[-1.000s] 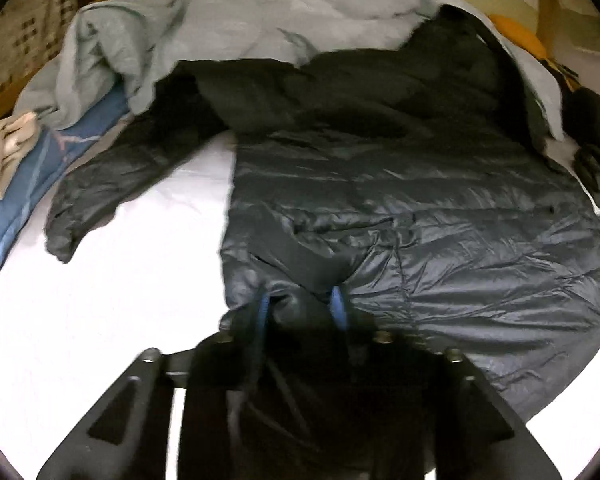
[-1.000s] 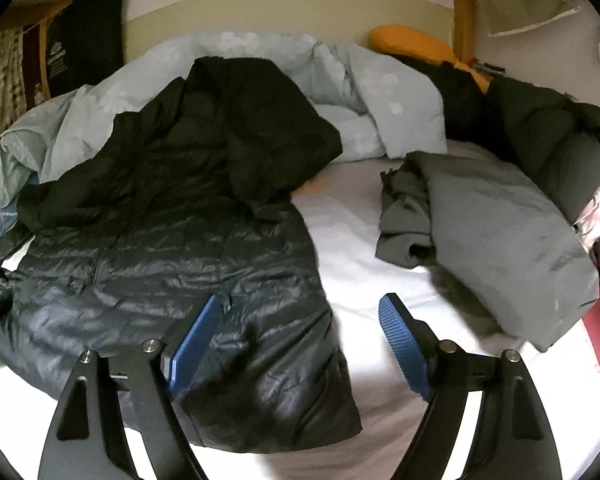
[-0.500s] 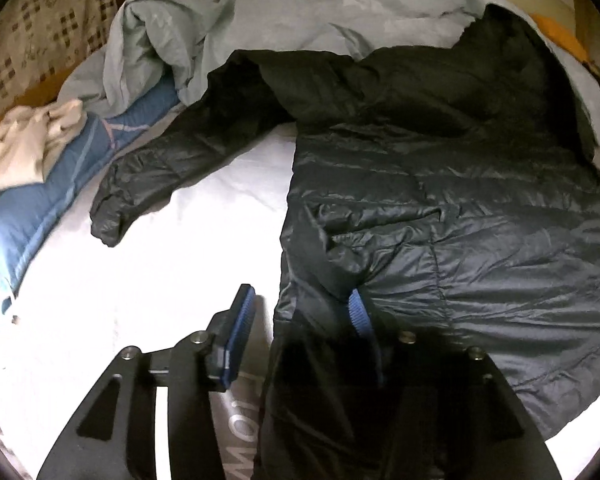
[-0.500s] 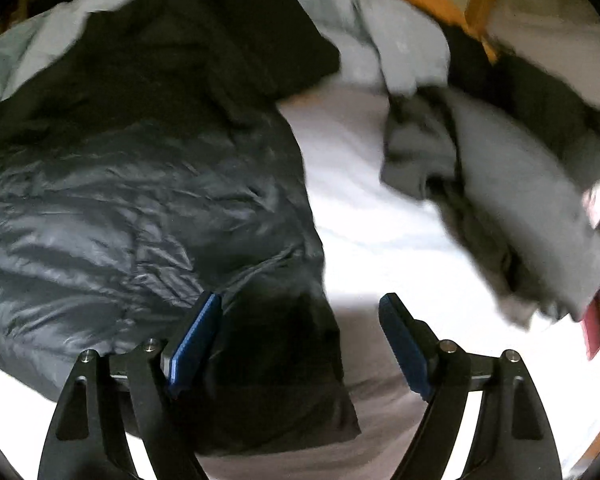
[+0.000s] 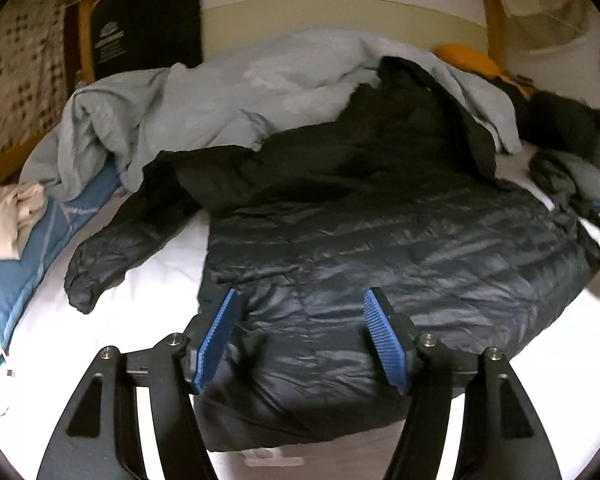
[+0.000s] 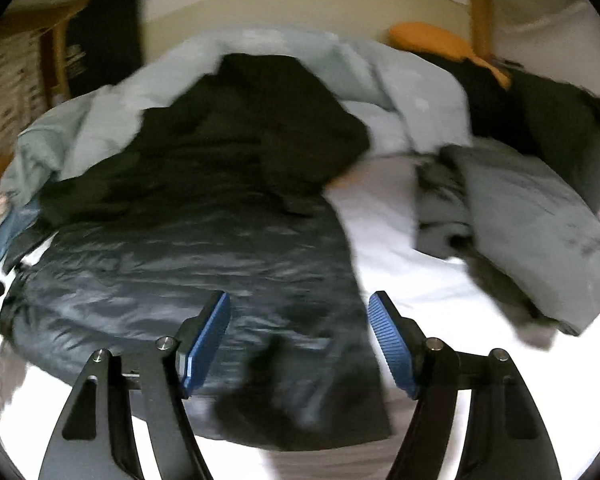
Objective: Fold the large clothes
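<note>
A black puffer jacket [image 5: 380,248] lies spread on the white bed sheet [image 5: 140,320], its left sleeve [image 5: 112,256] stretched out towards the pillow. My left gripper [image 5: 302,304] hovers over the jacket's lower hem, its jaws opening, and its blue pads [image 5: 216,340] touch nothing. In the right wrist view the same jacket [image 6: 204,248] fills the left half. My right gripper [image 6: 300,308] hangs over the jacket's lower right corner, with its jaws closing. The cloth lies below the pads and is not pinched.
A rumpled grey-blue duvet [image 5: 260,92] lies behind the jacket. A blue pillow [image 5: 20,264] and a beige garment [image 5: 4,216] are at the left. A grey garment [image 6: 520,216], a dark green coat [image 6: 560,128] and an orange cushion [image 6: 432,40] lie to the right.
My left gripper let go of the jacket's hem, opened wide and drew back and up. The right gripper's jaws stand a little narrower, and its view dipped and came back.
</note>
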A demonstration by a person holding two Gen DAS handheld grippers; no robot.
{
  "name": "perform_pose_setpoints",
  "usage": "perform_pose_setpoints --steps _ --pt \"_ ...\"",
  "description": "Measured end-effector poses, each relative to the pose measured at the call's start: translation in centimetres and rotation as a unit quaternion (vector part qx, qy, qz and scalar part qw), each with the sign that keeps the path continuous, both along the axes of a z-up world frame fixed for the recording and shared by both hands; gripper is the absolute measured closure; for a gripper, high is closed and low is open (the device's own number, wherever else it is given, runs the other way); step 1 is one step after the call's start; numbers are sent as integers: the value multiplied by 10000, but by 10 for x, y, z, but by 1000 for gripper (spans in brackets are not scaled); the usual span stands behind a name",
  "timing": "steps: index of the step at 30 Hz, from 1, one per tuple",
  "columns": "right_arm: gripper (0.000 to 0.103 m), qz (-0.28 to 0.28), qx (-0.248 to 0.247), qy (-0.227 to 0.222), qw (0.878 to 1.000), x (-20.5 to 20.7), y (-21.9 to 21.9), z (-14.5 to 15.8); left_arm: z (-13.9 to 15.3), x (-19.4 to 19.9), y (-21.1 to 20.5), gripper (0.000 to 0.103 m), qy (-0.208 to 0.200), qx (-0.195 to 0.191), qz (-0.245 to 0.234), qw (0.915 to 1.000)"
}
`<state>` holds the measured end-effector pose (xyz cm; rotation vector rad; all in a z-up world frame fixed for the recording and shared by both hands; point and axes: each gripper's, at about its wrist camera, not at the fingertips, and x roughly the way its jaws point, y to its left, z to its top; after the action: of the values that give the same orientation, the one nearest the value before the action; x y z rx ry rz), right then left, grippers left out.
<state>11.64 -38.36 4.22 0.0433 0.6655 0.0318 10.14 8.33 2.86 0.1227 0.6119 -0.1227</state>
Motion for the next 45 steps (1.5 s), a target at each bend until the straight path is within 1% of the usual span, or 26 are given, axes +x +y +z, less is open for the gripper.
perform_pose_setpoints --steps 2,4,6,8,9,10,12,14,17,18,20,22,24,26,27,29,32,34,36,40,42,44,45 --pt "30 201 -166 126 9996 4 16 -6 -10 6 -5 39 160 164 60 9997" --pt "30 315 -360 361 9982 9 28 -19 -24 14 -6 39 412 243 151 9987" --pt "30 371 -619 851 9938 18 37 -38 -40 23 -5 37 747 311 262 9964" --pt "30 388 -594 1159 9907 19 36 -49 -51 29 -1 37 988 158 260 9946" --pt "30 420 -500 1405 9879 23 35 -56 -53 29 0 37 1047 77 287 9941" --pt "30 412 -454 1470 9872 23 35 -59 -54 29 0 37 1086 55 307 9936" --pt "30 378 -388 1475 9876 21 34 -60 -54 27 -2 37 1134 106 313 9930" --pt "30 420 -431 1500 9868 19 35 -60 -53 23 -3 37 1102 139 293 9934" --pt "30 398 -419 1479 9873 20 34 -57 -45 14 -1 37 1011 34 175 9947" --pt "30 369 -377 1419 9885 20 32 -54 -40 10 -1 37 949 -56 86 9954" --pt "30 425 -125 1179 9920 10 29 -42 -26 0 -3 37 790 -159 -154 9966" --pt "30 599 -12 929 9939 0 30 -29 -14 -13 -9 35 589 -84 -422 9973" --pt "30 806 -78 636 9947 -12 37 -17 -8 -23 -18 29 508 54 -669 9964" --pt "25 998 -239 512 9934 -21 45 -12 -8 -26 -26 29 562 161 -850 9947" --pt "20 1053 -367 485 9926 -25 49 -11 -10 -26 -29 29 639 188 -930 9934" --pt "20 1142 -701 495 9897 -28 59 -13 -17 -24 -35 29 810 279 -992 9914" --pt "20 1361 -1014 726 9828 -29 74 -21 -29 -21 -42 28 1066 494 -1119 9868" --pt "20 1508 -1355 845 9756 -28 84 -32 -33 -23 -45 25 1086 623 -1119 9858" --pt "20 1707 -1760 874 9655 -34 98 -40 -35 -22 -47 23 1139 675 -1147 9845" --pt "20 2037 -2450 765 9448 -46 122 -53 -41 -22 -49 20 1265 782 -1161 9820" --pt "19 2103 -2727 730 9360 -51 130 -60 -46 -21 -51 17 1343 882 -1198 9797" --pt "19 2055 -2926 649 9316 -54 134 -65 -51 -21 -54 16 1336 1053 -1188 9782" --pt "19 1983 -2977 636 9316 -53 136 -67 -52 -21 -55 14 1315 1119 -1176 9779"
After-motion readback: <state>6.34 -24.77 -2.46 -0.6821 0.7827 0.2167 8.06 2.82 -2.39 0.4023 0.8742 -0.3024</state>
